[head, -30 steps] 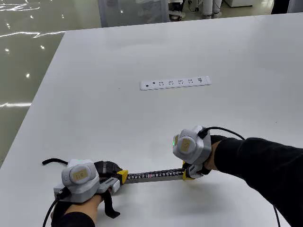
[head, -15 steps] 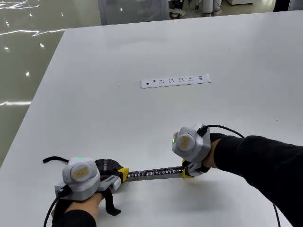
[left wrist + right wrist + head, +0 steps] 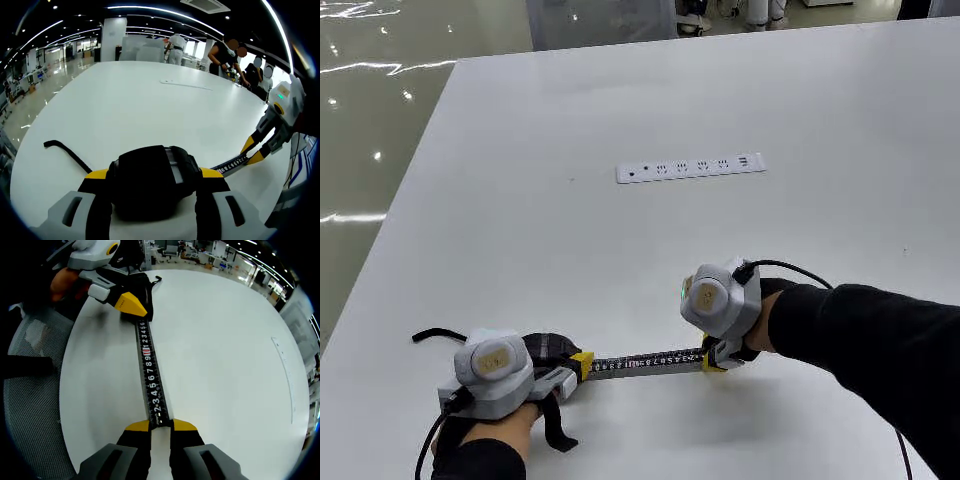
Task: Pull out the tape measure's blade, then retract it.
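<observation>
Work surface: a plain white table [image 3: 520,200], matt and bare apart from a white power strip [image 3: 690,168] lying flat across its middle.

The tape measure [image 3: 548,350] sits on the person's side of the power strip, well apart from it and off to its left. The left gripper [image 3: 155,175] is closed around the black case, one yellow-tipped jaw on each flank. The blade [image 3: 150,375] runs out of the case along the tabletop to the right, ending more or less in front of the strip's right half. There the right gripper [image 3: 161,427] is closed narrowly on the blade's end, with the printed scale facing up.

Assessment: only a short run of blade is out, so the task is mid-course; whether this is the pull or the return cannot be told from here.

Recommendations:
- Keep the right gripper in line with the case mouth. A sideways pull would probably twist or kink the blade.
- Keep the blade low and flat to the table.
- The case should be held firmly down – it is likely light enough to drag if the clamp slackens.
- On the return, walk the blade end back toward the case rather than releasing it, since a sprung blade is liable to whip.

A black cord [image 3: 435,335] lies on the table beyond the case, further left of the strip, clear of the blade's path.

Surroundings: a glossy floor [image 3: 370,120] beyond the table edge left of the strip reflects ceiling lights. A mesh chair [image 3: 30,405] stands at the person's side of the table. Several people [image 3: 225,55] stand past the strip at the far side of an open, brightly lit hall.
</observation>
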The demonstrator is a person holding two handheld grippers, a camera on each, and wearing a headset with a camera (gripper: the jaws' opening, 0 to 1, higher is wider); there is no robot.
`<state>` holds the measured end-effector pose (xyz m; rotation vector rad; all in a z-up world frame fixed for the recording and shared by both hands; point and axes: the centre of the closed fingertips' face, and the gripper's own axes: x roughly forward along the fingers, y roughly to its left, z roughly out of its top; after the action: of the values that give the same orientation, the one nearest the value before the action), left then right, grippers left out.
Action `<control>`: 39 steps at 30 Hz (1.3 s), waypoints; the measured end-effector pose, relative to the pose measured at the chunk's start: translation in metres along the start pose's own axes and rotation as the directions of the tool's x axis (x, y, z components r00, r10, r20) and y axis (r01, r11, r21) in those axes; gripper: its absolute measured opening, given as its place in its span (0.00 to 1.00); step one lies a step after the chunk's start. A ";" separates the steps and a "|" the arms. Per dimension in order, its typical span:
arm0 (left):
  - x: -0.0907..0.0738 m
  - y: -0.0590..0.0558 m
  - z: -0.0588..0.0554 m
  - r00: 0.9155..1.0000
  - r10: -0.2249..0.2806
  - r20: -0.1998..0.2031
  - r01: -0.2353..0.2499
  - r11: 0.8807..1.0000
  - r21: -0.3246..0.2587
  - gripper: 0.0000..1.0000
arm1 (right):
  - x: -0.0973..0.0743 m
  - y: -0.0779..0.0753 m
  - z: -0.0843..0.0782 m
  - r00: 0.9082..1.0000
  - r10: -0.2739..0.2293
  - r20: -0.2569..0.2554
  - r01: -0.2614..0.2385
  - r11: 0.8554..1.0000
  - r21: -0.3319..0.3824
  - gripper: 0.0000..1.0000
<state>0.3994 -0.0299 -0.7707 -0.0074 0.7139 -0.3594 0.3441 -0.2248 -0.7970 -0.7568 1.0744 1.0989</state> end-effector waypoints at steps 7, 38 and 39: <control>0.000 0.000 0.000 1.000 0.000 0.001 0.000 1.000 0.001 0.63 | 0.001 0.000 0.003 1.000 -0.001 0.001 0.001 1.000 0.007 0.09; 0.000 0.000 -0.001 1.000 -0.001 -0.005 0.001 1.000 -0.003 0.63 | 0.005 0.002 0.015 1.000 0.004 -0.003 -0.004 1.000 -0.014 0.09; 0.000 0.000 -0.001 1.000 -0.001 -0.005 0.001 1.000 -0.003 0.63 | 0.005 0.002 0.015 1.000 0.004 -0.003 -0.004 1.000 -0.014 0.09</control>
<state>0.3988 -0.0295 -0.7716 -0.0098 0.7198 -0.3593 0.3472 -0.2093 -0.7969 -0.7680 1.0721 1.1102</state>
